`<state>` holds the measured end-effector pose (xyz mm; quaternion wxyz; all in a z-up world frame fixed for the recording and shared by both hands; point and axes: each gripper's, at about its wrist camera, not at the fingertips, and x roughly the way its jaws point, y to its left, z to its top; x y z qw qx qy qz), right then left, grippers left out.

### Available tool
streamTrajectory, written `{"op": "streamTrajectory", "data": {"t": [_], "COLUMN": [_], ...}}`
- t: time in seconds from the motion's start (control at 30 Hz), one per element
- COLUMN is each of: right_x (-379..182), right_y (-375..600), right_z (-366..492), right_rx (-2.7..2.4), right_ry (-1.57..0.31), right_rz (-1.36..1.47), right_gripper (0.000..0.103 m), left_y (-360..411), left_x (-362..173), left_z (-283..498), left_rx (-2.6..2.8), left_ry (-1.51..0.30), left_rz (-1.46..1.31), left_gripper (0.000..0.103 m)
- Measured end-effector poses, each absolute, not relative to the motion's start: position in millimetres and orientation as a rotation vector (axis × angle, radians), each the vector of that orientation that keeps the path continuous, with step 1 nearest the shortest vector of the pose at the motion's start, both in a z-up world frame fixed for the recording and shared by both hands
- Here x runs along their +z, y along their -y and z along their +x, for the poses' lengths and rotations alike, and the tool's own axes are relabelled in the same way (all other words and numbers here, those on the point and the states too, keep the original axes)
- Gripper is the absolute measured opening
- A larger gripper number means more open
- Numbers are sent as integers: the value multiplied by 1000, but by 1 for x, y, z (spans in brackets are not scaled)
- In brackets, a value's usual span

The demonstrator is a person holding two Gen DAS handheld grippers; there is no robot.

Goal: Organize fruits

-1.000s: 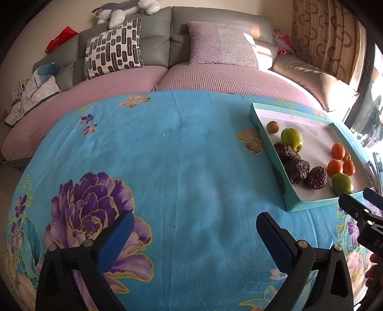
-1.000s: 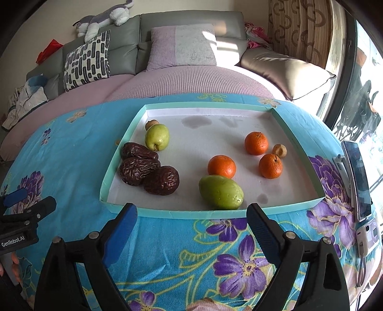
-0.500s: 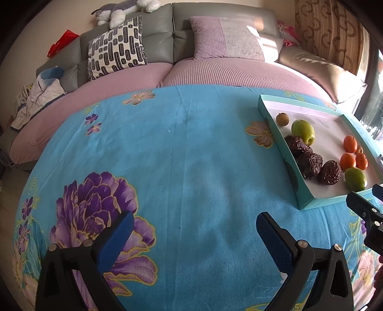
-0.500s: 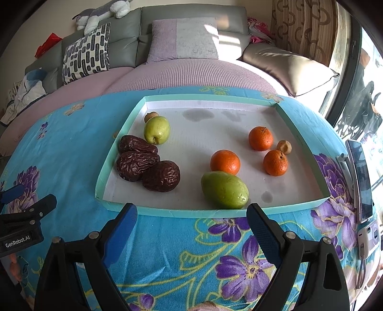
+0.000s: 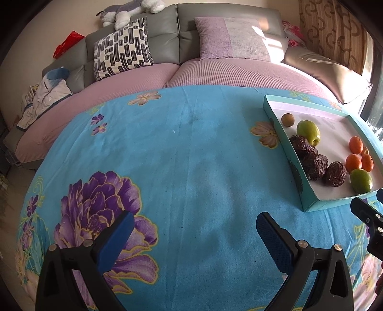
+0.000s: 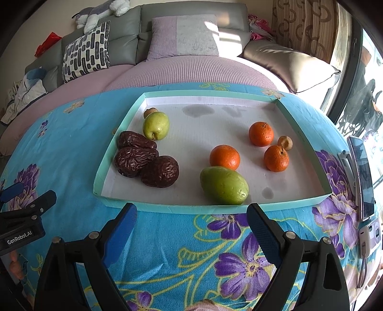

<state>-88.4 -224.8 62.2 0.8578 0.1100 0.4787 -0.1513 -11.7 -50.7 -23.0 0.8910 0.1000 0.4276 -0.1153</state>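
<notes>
Now hovering over blue floral cloth point(image 5: 191, 155): left gripper point(image 5: 191, 235) and right gripper point(image 6: 191, 221), jaws spread wide, empty. Ahead, inside teal tray point(image 6: 304, 140): dates point(image 6: 136, 159), oranges point(image 6: 225, 157), green fruits point(image 6: 223, 185).

Place: a home living room
Signs: grey sofa point(image 5: 167, 36) with cushions point(image 5: 122, 47), stuffed toy point(image 5: 129, 10), patterned curtain point(image 6: 304, 26), flowered tablecloth point(image 5: 167, 155)

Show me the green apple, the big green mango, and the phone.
green apple point(image 6: 156, 125), right wrist view, middle of its skin.
green mango point(image 6: 223, 185), right wrist view, its broad side.
phone point(image 6: 363, 177), right wrist view, its screen.
</notes>
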Motion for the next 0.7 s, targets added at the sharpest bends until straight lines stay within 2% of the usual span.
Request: {"op": "streamTrajectory", "data": {"t": [0.7], "right_x": [58], "right_y": [225], "right_z": [-87], "right_rx": [-322], "right_ry": [-1026], "right_rz": [228], "right_gripper": [93], "left_y": [52], "left_x": [-21], "left_z": [-13], "left_rx": [-206], "left_ry": [-876], "left_rz": [239], "left_gripper": [103]}}
